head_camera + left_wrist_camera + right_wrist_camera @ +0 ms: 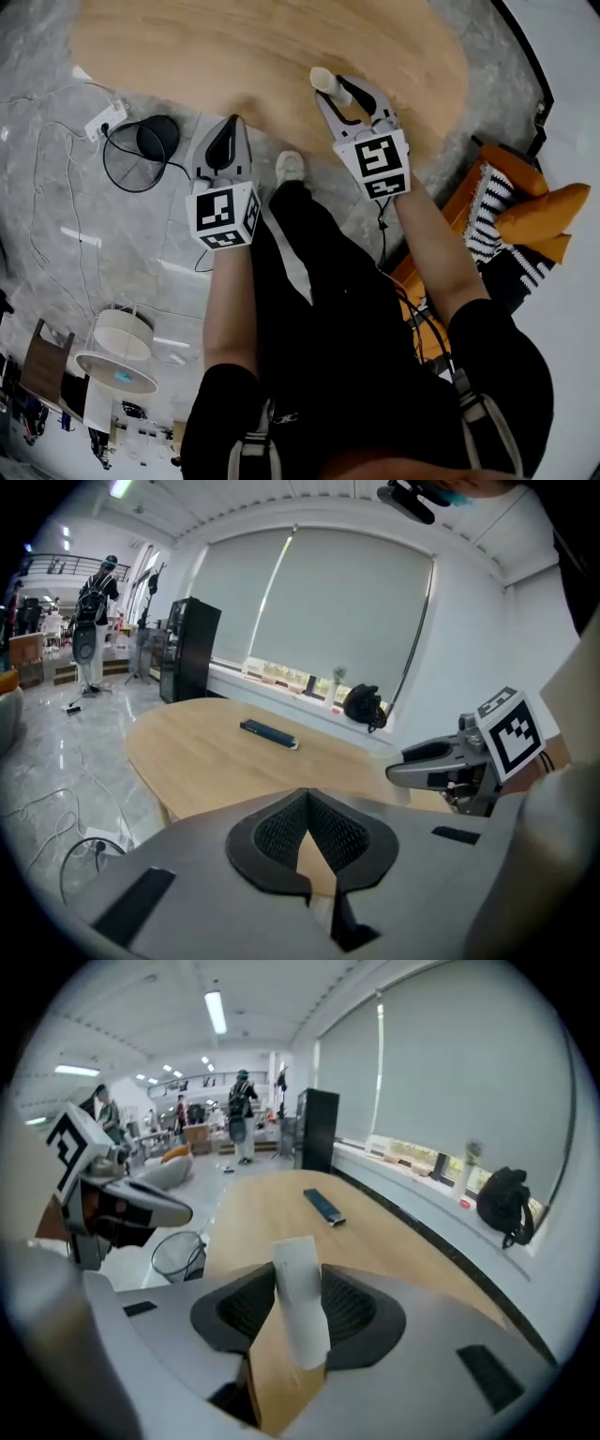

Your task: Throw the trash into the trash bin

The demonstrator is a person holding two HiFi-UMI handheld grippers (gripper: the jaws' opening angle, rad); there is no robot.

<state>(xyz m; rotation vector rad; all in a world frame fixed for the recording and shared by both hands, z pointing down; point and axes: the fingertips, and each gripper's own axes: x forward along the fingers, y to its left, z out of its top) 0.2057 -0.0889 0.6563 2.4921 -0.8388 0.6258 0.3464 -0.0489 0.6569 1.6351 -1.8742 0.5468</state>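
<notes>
Your right hand-held gripper (298,1274) is clamped on a pale paper scrap (302,1321), lifted above the near edge of the worktop (281,47). Only its own view shows the pads pressing both sides of the scrap. Your left hand-held gripper (228,127) has its jaws together on nothing. The head view looks down into the wire trash bin (157,138) on the floor left of the worktop, where only its dark bottom shows. The gripper views add a dark flat bar (268,733) lying farther out on the worktop.
</notes>
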